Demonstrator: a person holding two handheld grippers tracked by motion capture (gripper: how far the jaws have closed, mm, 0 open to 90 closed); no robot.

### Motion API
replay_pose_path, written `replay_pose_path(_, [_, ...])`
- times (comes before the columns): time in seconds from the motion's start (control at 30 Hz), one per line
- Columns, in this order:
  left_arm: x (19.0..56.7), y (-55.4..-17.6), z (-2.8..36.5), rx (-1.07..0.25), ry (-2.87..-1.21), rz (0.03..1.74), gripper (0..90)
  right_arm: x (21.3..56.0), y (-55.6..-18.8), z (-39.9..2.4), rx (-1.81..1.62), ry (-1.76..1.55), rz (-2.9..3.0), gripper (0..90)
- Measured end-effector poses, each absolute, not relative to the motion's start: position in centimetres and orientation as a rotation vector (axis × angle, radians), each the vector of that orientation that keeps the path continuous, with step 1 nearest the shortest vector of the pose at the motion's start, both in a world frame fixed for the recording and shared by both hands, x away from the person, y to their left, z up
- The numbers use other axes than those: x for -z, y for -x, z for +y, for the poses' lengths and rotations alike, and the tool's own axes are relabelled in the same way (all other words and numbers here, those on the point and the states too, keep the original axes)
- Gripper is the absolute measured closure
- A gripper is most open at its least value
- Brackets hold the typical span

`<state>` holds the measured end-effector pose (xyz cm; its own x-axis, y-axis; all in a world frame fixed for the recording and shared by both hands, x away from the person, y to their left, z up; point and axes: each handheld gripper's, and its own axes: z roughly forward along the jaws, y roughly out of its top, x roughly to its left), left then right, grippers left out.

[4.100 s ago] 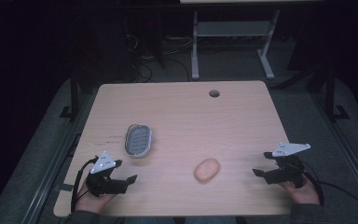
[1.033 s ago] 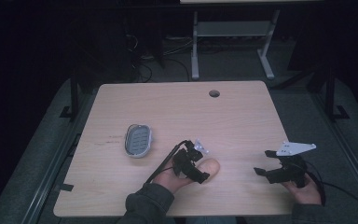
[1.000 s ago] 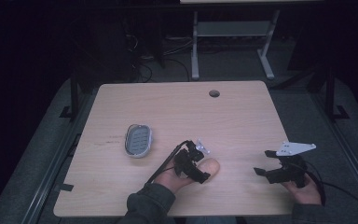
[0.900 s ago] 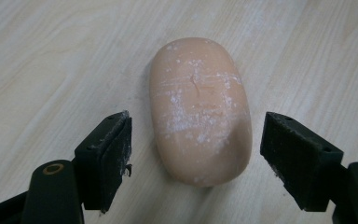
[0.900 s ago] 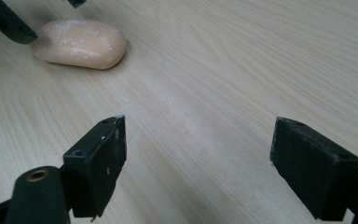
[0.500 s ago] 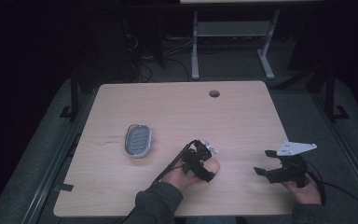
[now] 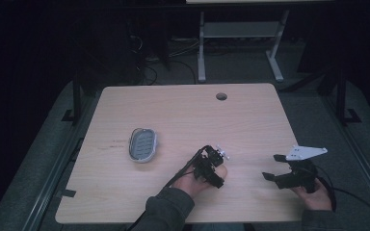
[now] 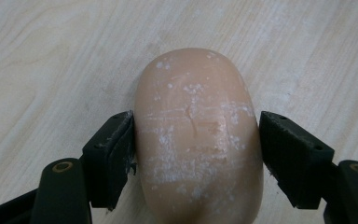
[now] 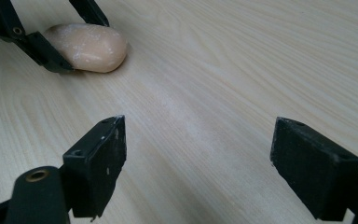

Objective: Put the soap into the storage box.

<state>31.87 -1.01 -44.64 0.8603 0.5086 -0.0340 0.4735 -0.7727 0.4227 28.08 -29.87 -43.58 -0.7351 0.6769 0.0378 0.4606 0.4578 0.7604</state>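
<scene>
A peach-coloured soap bar [image 8: 196,135], dusted with white flecks, lies on the wooden table [image 7: 173,115] near the front middle. My left gripper [image 8: 196,154] straddles it. Its jaws have just been closing, and the pads now sit against both long sides of the bar. From above, the left gripper [image 7: 214,168] covers most of the soap bar [image 7: 221,170]. My right gripper [image 7: 270,167] hovers near the front right of the table, open with nothing between its pads. In the right gripper view, the right gripper [image 9: 198,154] faces bare wood, with the soap bar [image 9: 91,46] far off.
A grey oval soap dish [image 7: 142,144] sits on the left half of the table. A round cable hole [image 7: 221,96] is near the far edge. A white desk frame [image 7: 241,33] stands on the dark floor behind.
The left hand came from the table's front left to the soap bar, lowered over it, and its jaws narrowed around it. The right gripper stayed in place.
</scene>
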Motion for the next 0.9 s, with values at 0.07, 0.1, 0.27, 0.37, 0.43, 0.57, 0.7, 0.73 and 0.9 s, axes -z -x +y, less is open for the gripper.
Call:
replay_pose_path(0.07, [44.73, -31.89, -1.12, -0.116, -2.615, 0.730, 29.1, 43.57, -28.07, -29.87, -1.148, -0.976, 2.439, 17.8])
replay_pose_path(0.1, [44.75, -31.88, -1.15, -0.117, -2.618, 0.730, 29.1, 43.57, -28.07, -29.87, -1.148, -0.976, 2.439, 17.8])
replay_pose_path(0.27, [44.76, -31.96, -1.11, -0.104, -2.614, 0.741, 30.2, 43.52, -28.05, -29.85, -1.154, -0.974, 2.436, 17.8])
replay_pose_path(0.37, [44.78, -31.93, -1.17, -0.107, -2.619, 0.737, 30.5, 43.51, -28.04, -29.81, -1.153, -0.972, 2.436, 17.8])
replay_pose_path(0.43, [44.77, -31.95, -1.16, -0.104, -2.620, 0.738, 30.9, 43.50, -28.04, -29.80, -1.154, -0.969, 2.438, 17.8])
replay_pose_path(0.57, [44.78, -31.73, -1.29, -0.137, -2.619, 0.739, 31.5, 43.48, -28.03, -29.77, -1.155, -0.964, 2.434, 17.8])
replay_pose_path(0.7, [44.79, -31.61, -1.27, -0.147, -2.610, 0.744, 31.8, 43.50, -28.04, -29.86, -1.159, -0.970, 2.431, 17.8])
replay_pose_path(0.73, [44.78, -31.61, -1.25, -0.141, -2.608, 0.744, 31.8, 43.49, -28.05, -29.90, -1.158, -0.966, 2.432, 17.8])
replay_pose_path(0.9, [44.77, -31.59, -1.22, -0.130, -2.607, 0.744, 32.0, 43.51, -28.05, -29.86, -1.161, -0.970, 2.431, 17.8])
